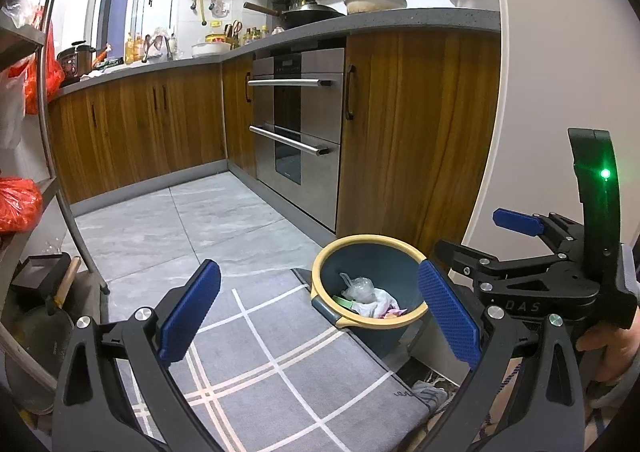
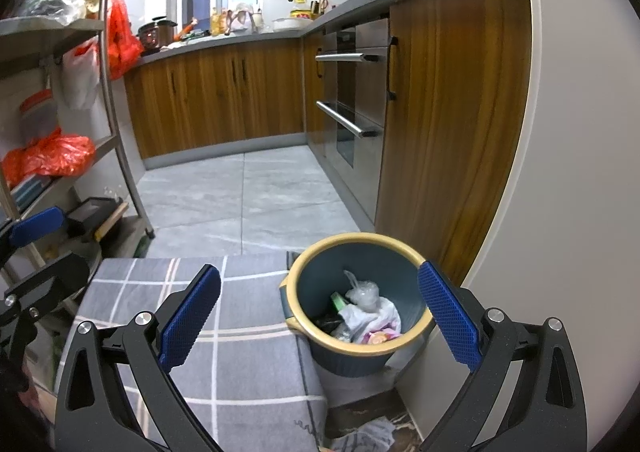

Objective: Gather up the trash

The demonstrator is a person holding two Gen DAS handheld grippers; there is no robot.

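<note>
Two grippers are raised over the kitchen floor, both spread wide with nothing between the blue pads. Left gripper [image 1: 320, 316]: jaws fully apart, empty, aimed across a grey checked mat [image 1: 280, 364]. Right gripper [image 2: 320, 316]: jaws equally wide, empty; in the left wrist view its black frame stands at about 3 o'clock, with a green indicator lit and a person's hand [image 1: 612, 348] gripping its handle.

Trash bin [image 2: 360, 360]: dark blue with a yellow rim, upright on the floor at the mat's right-hand edge, just beside the white wall [image 2: 560, 212] and close to the end of the wooden cabinets [image 2: 448, 124]. From the right wrist it sits slightly right of centre, at about 1 o'clock between the fingers. Contents: a knotted clear plastic bag [image 2: 362, 294], crumpled white plastic, a green item and pink scraps; bin partly filled.

Beyond, at 12 o'clock: grey floor tiles [image 2: 248, 196] and a built-in steel oven [image 1: 298, 124]. At 9 o'clock: a metal rack [image 2: 60, 92] holding orange bags [image 2: 56, 154].
</note>
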